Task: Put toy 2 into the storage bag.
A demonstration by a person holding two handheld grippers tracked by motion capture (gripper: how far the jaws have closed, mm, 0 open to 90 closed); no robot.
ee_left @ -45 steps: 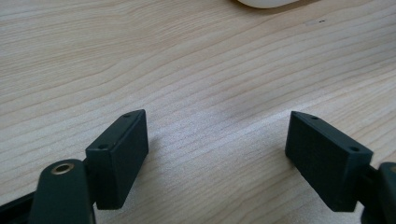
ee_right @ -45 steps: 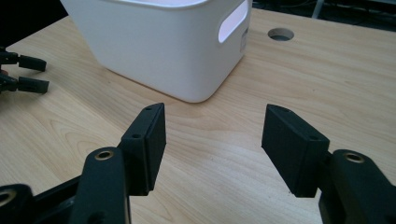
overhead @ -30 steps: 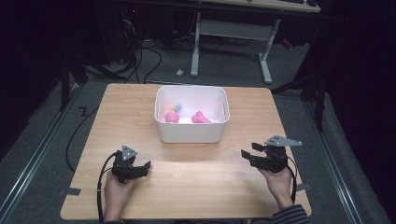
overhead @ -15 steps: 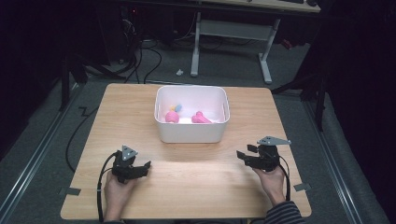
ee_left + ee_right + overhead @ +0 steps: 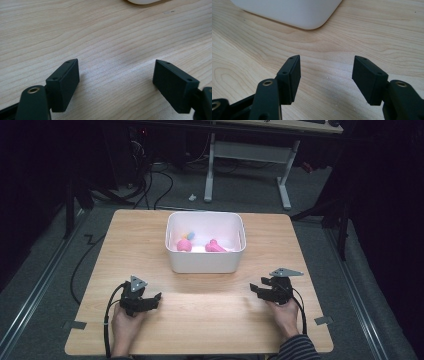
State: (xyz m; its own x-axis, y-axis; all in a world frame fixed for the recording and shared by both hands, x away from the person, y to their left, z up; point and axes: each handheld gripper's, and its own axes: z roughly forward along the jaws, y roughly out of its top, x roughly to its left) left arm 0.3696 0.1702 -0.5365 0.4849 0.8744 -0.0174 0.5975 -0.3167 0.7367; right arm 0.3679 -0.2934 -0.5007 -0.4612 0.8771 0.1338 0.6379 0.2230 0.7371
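Woodgrain desk (image 5: 150,240) carries a rounded white plastic bin (image 5: 205,265) holding pink toys (image 5: 184,245). Left gripper (image 5: 116,75) and right gripper (image 5: 325,72) rest low, jaws spread wide, empty.

Bare wood lies between the left gripper (image 5: 152,298) and the right gripper (image 5: 256,290), both with jaws apart on the table (image 5: 210,320). Ahead, the white bin (image 5: 205,262) blocks the middle; open tabletop runs past it on both sides.
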